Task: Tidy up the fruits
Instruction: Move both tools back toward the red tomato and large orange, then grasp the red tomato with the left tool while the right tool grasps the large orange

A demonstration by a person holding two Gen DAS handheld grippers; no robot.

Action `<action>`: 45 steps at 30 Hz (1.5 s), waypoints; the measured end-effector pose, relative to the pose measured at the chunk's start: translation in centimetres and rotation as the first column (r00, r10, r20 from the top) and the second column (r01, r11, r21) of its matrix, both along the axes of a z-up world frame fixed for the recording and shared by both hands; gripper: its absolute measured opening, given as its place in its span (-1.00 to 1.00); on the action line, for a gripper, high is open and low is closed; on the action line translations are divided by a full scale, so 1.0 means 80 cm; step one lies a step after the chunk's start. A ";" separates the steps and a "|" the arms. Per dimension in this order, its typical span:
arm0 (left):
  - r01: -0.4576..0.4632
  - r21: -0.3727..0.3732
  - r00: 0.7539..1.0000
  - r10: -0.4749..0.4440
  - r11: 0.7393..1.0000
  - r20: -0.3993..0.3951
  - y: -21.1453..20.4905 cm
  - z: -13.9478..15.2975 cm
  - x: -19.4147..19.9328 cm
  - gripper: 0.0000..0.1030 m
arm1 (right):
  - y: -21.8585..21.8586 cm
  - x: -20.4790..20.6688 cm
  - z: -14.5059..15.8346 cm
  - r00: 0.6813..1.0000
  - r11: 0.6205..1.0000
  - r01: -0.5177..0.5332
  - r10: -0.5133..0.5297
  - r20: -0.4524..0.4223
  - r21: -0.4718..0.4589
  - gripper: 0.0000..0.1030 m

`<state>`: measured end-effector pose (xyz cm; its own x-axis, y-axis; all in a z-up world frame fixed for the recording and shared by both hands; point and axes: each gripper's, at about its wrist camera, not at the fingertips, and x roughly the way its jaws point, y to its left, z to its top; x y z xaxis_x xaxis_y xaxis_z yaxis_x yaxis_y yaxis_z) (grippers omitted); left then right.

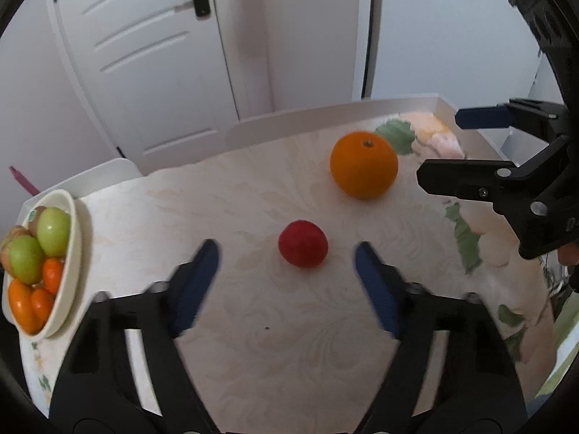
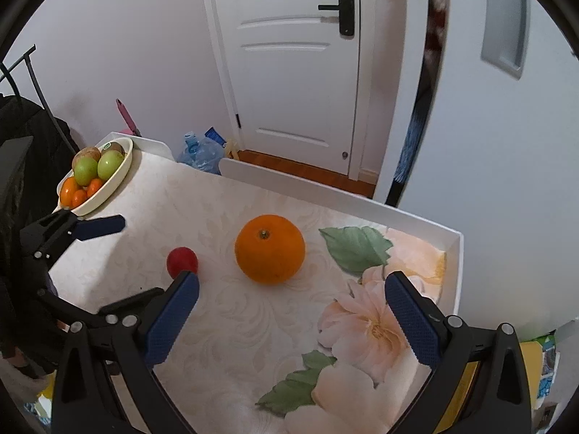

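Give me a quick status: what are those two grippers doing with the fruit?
Left gripper open, lined up on red fruit. Right gripper open, facing orange. Both fruits loose on table; bowl waits at far corner. Nothing in the way.

The left tool's fingers (image 1: 202, 282) were motion-blurred; the right tool's near finger (image 2: 173, 318) hid part of the red fruit (image 2: 182, 259).

No readable words, numbers or brand names anywhere, a small round sticker on a fruit in the bowl (image 2: 119, 161) at the table's far left corner too small to make out, packaging at the picture's lower right edge too blurred to read
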<state>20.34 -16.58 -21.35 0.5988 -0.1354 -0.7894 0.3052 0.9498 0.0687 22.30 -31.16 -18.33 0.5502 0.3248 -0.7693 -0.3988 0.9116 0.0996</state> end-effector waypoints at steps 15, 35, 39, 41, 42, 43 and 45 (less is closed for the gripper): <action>0.036 0.003 0.998 -0.036 0.999 -0.045 -0.014 -0.025 0.018 -0.25 | 0.007 0.021 -0.041 0.997 0.998 -0.063 0.064 -0.043 0.024 0.83; -0.029 0.019 0.998 0.030 0.999 -0.062 0.010 -0.022 0.014 -0.26 | 0.032 0.043 -0.052 0.992 0.994 -0.108 0.110 -0.055 0.030 0.41; -0.040 0.016 0.997 0.041 0.999 -0.060 0.016 -0.021 0.011 -0.26 | 0.038 0.046 -0.055 0.991 0.992 -0.123 0.124 -0.056 0.023 0.24; -0.047 0.013 0.997 0.048 0.999 -0.057 0.018 -0.020 0.009 -0.26 | 0.040 0.046 -0.055 0.991 0.992 -0.124 0.124 -0.051 0.016 0.12; -0.052 0.010 0.997 0.053 0.999 -0.054 0.021 -0.018 0.008 -0.26 | 0.040 0.047 -0.054 0.992 0.993 -0.120 0.121 -0.045 0.011 0.07; -0.056 0.008 0.997 0.057 0.998 -0.052 0.021 -0.017 0.008 -0.26 | 0.041 0.047 -0.054 0.992 0.993 -0.121 0.121 -0.046 0.011 0.07; -0.065 0.005 0.997 0.065 0.998 -0.048 0.024 -0.014 0.006 -0.26 | 0.041 0.047 -0.052 0.992 0.993 -0.116 0.116 -0.043 0.008 0.07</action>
